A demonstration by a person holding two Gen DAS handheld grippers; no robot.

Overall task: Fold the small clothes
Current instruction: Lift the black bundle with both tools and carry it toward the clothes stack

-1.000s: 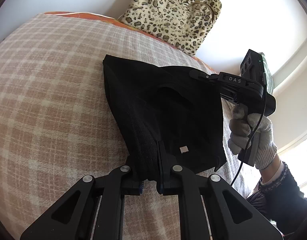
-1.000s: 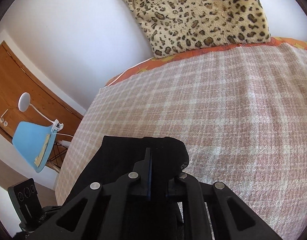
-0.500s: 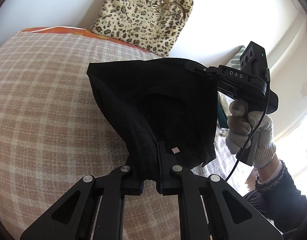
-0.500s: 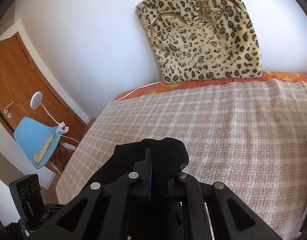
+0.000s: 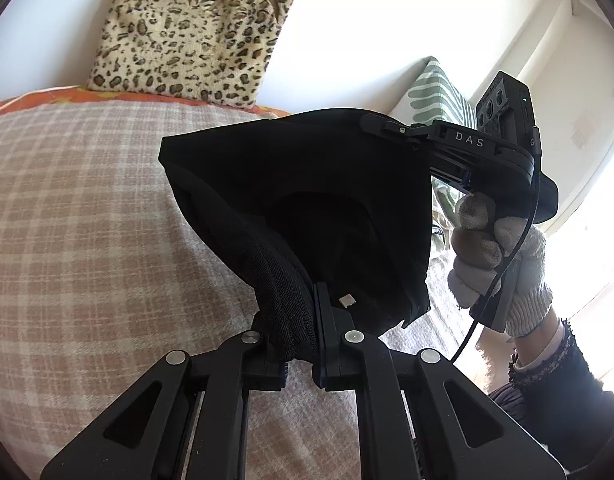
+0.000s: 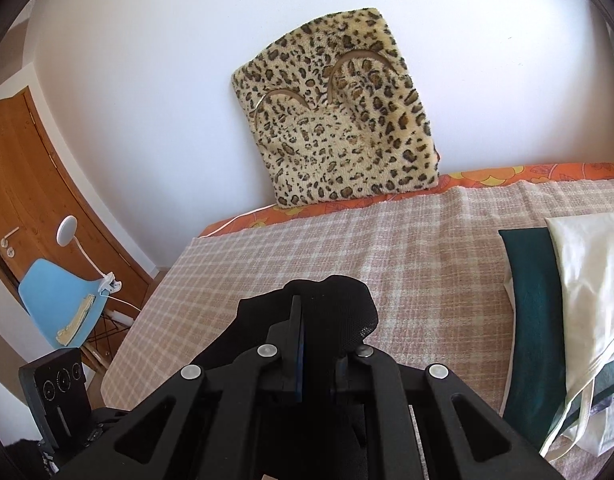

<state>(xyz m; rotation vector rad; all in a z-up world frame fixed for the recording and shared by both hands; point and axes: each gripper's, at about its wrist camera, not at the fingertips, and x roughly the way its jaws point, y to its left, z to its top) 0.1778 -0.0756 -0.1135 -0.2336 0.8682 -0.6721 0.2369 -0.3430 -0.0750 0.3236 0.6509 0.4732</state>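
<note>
Black garment (image 5: 307, 200) hangs in the air over the plaid blanket (image 5: 75, 208), held at two points and spread between them like an open pouch. Not touching the bed as far as the left wrist view shows.

Step in hand, my read: lift and open the piece before laying it flat for a fold. To do it well, keep both pinches firm, pull the two held edges apart until the fabric is taut with no twist, then lower it square onto a bare patch of blanket, left of the folded pile. The fabric sags in a deep curve between the grips, so more spread looks needed. Mesh-like cloth, likely slippery; the edge could slide out if the pull is jerky.

Left gripper (image 5: 313, 320): fingers nearly closed, pinching a bunched, mesh-textured edge of the garment; a small white tag sits just beside the grip.

Right gripper (image 6: 307, 344): fingers close together, clamping a wad of black fabric that bulges over the tips. From the left wrist view its tip bites the garment's upper right corner, with a gloved hand (image 5: 503, 256) on the handle.

Further right on the bed: dark green cloth (image 6: 535, 300) and white cloth (image 6: 591, 280), overlapping, well apart from the garment. Leopard cushion (image 6: 343, 120) leans on the wall behind.
</note>
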